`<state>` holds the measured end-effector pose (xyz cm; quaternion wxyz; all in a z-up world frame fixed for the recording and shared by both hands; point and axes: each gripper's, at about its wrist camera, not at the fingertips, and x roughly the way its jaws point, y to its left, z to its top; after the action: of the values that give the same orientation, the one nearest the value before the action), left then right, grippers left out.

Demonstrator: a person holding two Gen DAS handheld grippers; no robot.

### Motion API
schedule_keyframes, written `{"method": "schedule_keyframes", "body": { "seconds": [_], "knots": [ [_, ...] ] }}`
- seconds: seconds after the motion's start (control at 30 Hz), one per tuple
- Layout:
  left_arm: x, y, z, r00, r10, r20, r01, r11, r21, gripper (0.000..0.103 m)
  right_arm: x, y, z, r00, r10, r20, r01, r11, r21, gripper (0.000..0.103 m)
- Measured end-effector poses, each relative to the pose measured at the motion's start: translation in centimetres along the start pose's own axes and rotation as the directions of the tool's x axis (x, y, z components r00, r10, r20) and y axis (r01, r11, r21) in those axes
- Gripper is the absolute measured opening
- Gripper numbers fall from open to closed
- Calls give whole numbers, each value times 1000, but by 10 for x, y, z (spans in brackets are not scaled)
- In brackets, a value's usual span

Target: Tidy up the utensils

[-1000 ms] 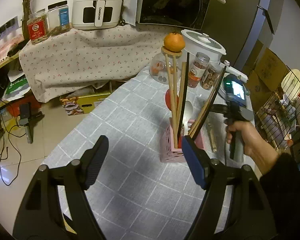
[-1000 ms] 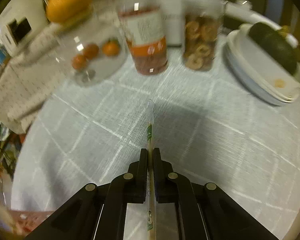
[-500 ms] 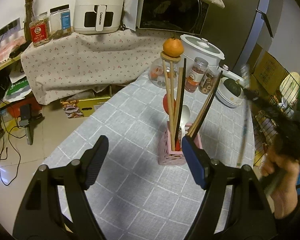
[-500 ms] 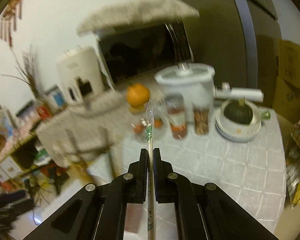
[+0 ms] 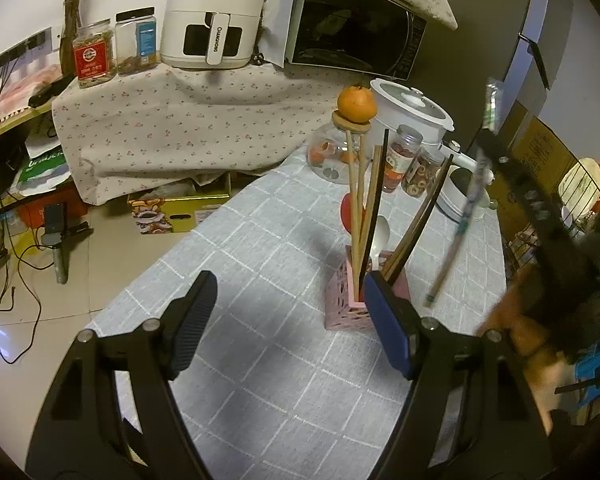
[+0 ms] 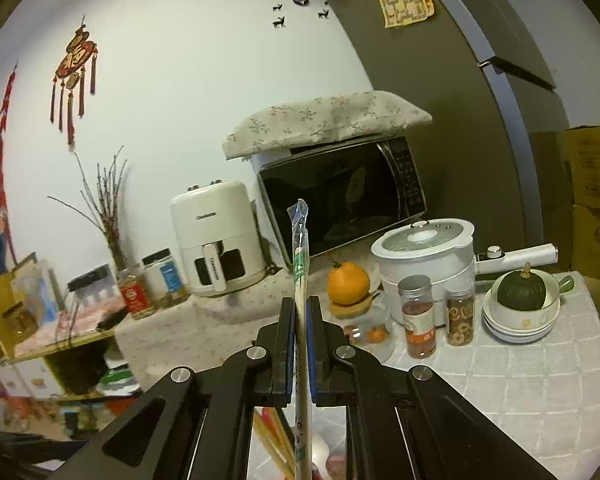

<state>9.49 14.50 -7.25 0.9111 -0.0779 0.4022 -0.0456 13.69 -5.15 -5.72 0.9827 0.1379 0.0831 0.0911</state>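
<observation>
A pink perforated utensil holder stands on the grey checked tablecloth with several chopsticks and a white spoon upright in it. My left gripper is open and empty, just in front of the holder. My right gripper is shut on a wrapped pair of chopsticks, which stands nearly upright. In the left wrist view the wrapped chopsticks hang in the air to the right of the holder, lower end above the table. The holder's top shows below the right gripper.
At the table's far end stand a glass jar topped by an orange, two spice jars, a white pot and stacked bowls with a dark squash. An air fryer and a microwave sit behind.
My right gripper has lifted the wrapped chopsticks off the table and tipped them from lying flat to nearly upright beside the holder. The left gripper has stayed open in place.
</observation>
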Motion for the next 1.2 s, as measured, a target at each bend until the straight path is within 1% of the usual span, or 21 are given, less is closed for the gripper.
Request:
{"method": "schedule_keyframes", "body": {
  "seconds": [0.1,0.2,0.33,0.43,0.6,0.7,0.77,0.9,0.97,1.0,1.07,1.1,1.2],
  "knots": [
    [0,0,0,1000,-7,-9,7,1000,6,76,8,4,-12,999,-33,34,33,999,-8,5],
    [0,-3,1,1000,-16,-12,16,1000,19,76,13,10,-22,994,-68,83,71,997,-41,5],
    [1,-6,2,1000,8,-6,-8,999,44,76,14,14,-35,986,-109,130,118,991,-65,5],
    [6,-4,2,999,33,-15,-33,999,43,76,11,12,-45,985,-119,123,127,990,-62,6],
    [13,-1,0,999,38,-37,-37,999,24,76,5,0,-54,989,-127,78,131,990,-52,7],
    [14,-3,0,998,43,-36,-42,999,33,76,-2,-7,-49,990,-131,52,134,990,-42,14],
    [14,-4,0,998,39,-40,-38,999,32,76,-7,-10,-41,991,-130,29,132,991,-39,25],
    [9,-11,0,999,2,-42,-1,1000,24,76,-20,-16,-14,991,-132,-7,131,990,-55,40],
    [6,-17,-1,999,-15,-36,16,999,30,76,-27,-19,1,991,-131,-39,128,989,-71,50],
    [6,-20,-1,999,-17,-36,19,999,34,76,-32,-22,9,989,-136,-58,131,988,-81,53],
    [3,-26,-3,999,-25,-37,27,999,47,79,-42,-28,20,985,-143,-96,135,987,-88,64],
    [2,-30,-4,999,-25,-36,26,998,51,82,-46,-32,25,980,-155,-124,144,985,-100,66],
    [-2,-38,-9,999,-29,-29,31,998,62,83,-59,-40,33,963,-191,-190,170,978,-123,72]
  ]
}}
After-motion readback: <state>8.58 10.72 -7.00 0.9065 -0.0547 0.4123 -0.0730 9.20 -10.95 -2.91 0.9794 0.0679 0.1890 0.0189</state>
